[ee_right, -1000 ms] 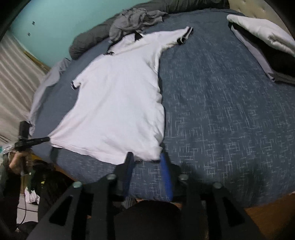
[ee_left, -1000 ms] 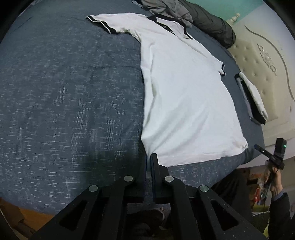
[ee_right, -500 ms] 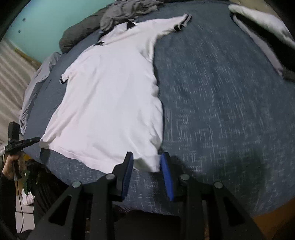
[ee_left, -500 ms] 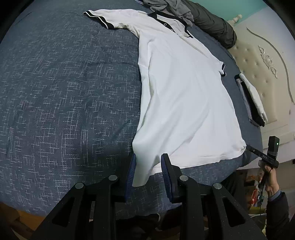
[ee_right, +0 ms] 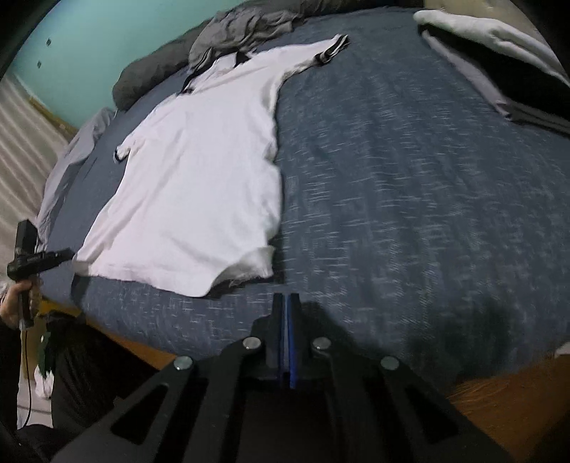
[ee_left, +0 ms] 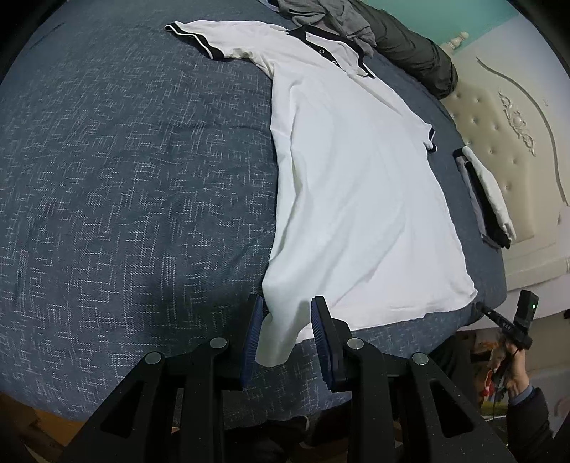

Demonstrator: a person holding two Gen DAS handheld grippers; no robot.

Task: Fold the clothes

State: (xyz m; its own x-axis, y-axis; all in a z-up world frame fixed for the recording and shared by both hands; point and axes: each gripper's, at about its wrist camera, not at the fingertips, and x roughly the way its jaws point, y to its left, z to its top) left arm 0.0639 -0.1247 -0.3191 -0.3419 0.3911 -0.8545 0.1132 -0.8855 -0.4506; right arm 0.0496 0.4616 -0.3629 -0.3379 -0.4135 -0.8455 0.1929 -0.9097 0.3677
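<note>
- Both tongs are seen at the near edge of the bed: the left gripper (ee_left: 286,329) is held with its blue-padded fingers (ee_left: 253,327) spread apart, and the near hem corner of the white short-sleeved polo shirt with black collar and black sleeve trim (ee_left: 349,192) lies in the gap between them, not pinched.
- The right gripper (ee_right: 285,320) is seen with its two jaws pressed together on nothing, just short of the other hem corner, which is slightly rumpled and turned up.
- The polo shirt (ee_right: 199,178) is spread flat, front side up, on the dark blue bedspread with white flecks (ee_left: 124,178), collar at the far end and hem at the near edge.
- One sleeve is stretched out to the side; the other is lying close to the body of the shirt.
- A crumpled grey garment (ee_right: 245,26) is seen touching the collar end, with a long dark grey bolster (ee_left: 413,53) beyond it.
- A folded stack of white, black and grey clothes (ee_left: 484,199) is placed well apart from the shirt, beside the cream tufted headboard (ee_left: 513,135).
- The right wrist view is blurred across the bedspread.
</note>
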